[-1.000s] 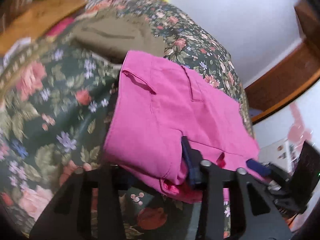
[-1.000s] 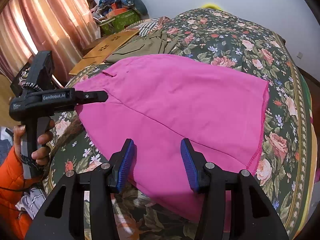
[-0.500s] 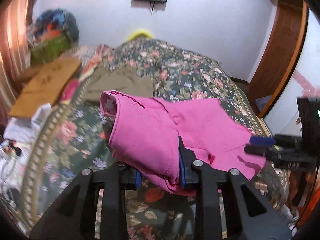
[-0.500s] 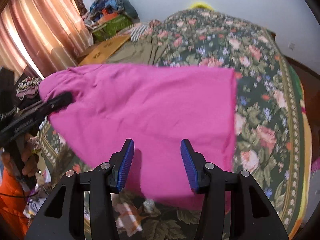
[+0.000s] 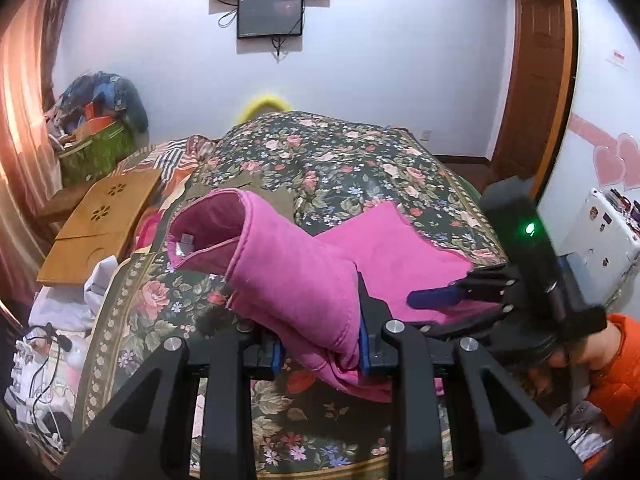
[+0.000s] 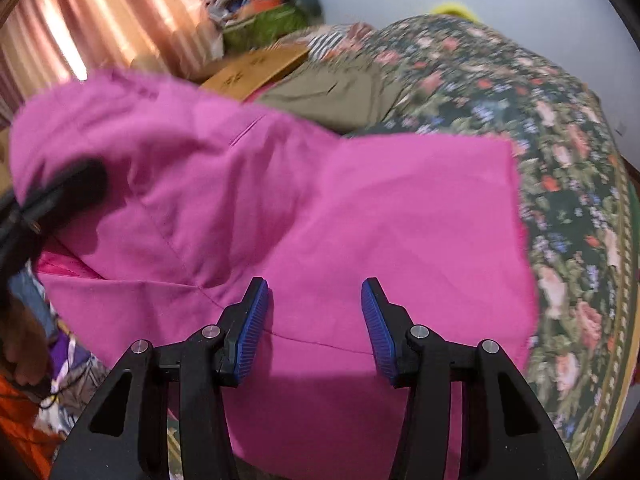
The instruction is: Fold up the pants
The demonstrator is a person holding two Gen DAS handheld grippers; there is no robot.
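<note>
The pink pants [image 5: 296, 280] lie on the floral bedspread [image 5: 344, 160], with the waistband end lifted and curled open. My left gripper [image 5: 320, 352] is shut on a thick bunch of the pink pants at the near edge and holds it raised. In the right wrist view the pants [image 6: 360, 208] fill the middle, folded over toward the right. My right gripper [image 6: 314, 328] is open just above the pink fabric, with nothing between its blue pads [image 6: 250, 336]. It also shows in the left wrist view [image 5: 436, 298] at the right.
Olive-green trousers [image 6: 340, 92] lie further back on the bed. A wooden lap tray [image 5: 104, 220] and a green basket of clothes [image 5: 96, 152] stand at the left. Cables and white items [image 5: 44, 356] lie at the near left. A white box [image 5: 600, 232] stands at the right.
My left gripper has lifted the waistband end of the pants and carried it over toward the right, doubling the fabric. My right gripper has stayed open and moved closer over the pants.
</note>
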